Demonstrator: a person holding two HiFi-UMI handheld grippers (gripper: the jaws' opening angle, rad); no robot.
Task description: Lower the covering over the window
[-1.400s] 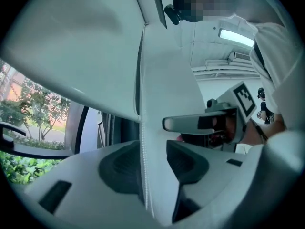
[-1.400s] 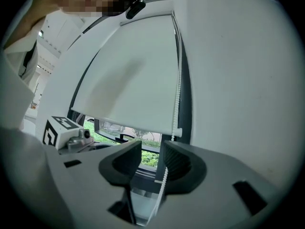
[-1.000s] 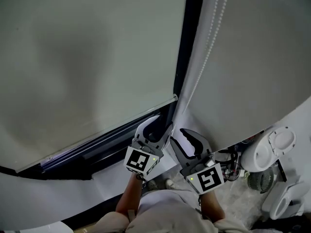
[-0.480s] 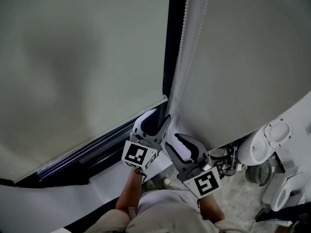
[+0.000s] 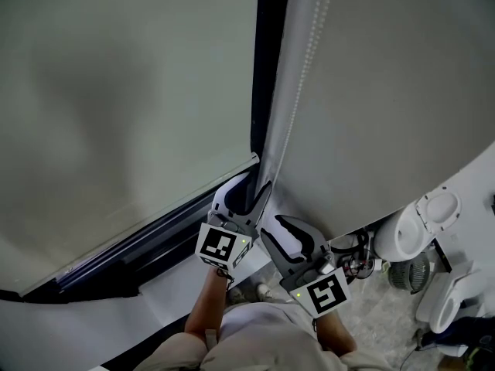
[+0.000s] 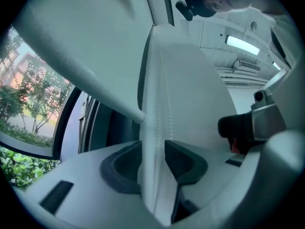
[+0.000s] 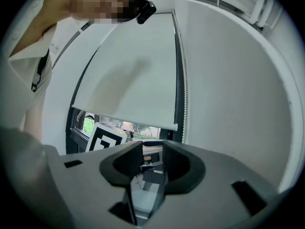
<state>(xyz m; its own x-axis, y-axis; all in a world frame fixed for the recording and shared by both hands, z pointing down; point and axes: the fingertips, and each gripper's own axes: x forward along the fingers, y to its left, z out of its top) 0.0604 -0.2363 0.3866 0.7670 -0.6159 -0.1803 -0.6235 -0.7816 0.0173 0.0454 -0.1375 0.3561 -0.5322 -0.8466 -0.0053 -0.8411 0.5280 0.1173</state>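
The pale roller blind hangs far down over the window; its bottom bar stands a little above the dark sill frame. A white bead chain runs down the edge of the white strip right of the dark frame. My left gripper points at that edge. In the left gripper view my left gripper is shut on the chain and its white strip, which fill the gap. Beside it, my right gripper is open, and its jaws have just been closing slightly with nothing between them.
White rounded appliances and a small fan sit low on the right by the wall. Trees show through the uncovered glass. The left gripper's marker cube appears in the right gripper view. A white ledge runs below the window.
My left gripper has edged closer to the white strip and chain. The right gripper has hardly moved. The blind's bottom bar keeps its height above the sill.
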